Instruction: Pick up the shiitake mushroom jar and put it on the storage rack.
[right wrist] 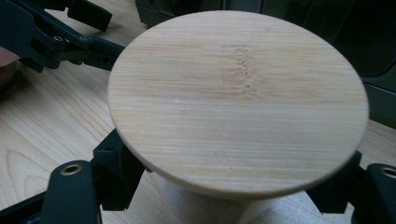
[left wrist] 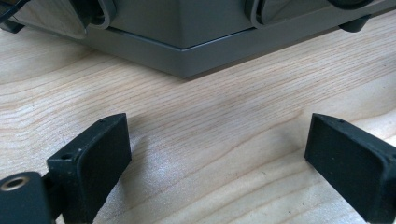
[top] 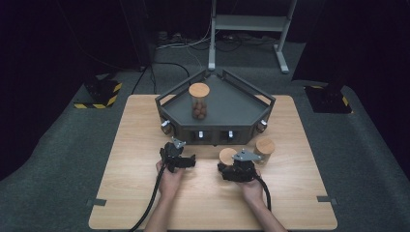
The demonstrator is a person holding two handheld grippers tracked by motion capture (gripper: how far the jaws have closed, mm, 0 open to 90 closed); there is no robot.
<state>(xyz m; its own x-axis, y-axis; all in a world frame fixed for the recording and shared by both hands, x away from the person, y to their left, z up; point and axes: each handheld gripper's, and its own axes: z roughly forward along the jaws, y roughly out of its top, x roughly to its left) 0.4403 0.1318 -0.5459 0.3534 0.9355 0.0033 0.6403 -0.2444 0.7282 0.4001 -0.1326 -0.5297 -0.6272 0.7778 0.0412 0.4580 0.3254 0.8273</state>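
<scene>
My right gripper [right wrist: 229, 186] has its fingers [right wrist: 116, 172] pinching the jar [right wrist: 210, 210] just under its round, smooth wooden lid [right wrist: 238, 100], low on the pale wooden bench [top: 145, 145]. My left gripper [left wrist: 217, 154] rests beside it, fingers spread over bare wood. Ahead stands a grey angular tray [top: 241, 104] holding another lidded jar [top: 199, 101]; a third jar [top: 265, 147] stands just right.

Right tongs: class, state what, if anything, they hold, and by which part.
The right tongs grip a wooden-lidded jar by its body, just below the lid.
</scene>
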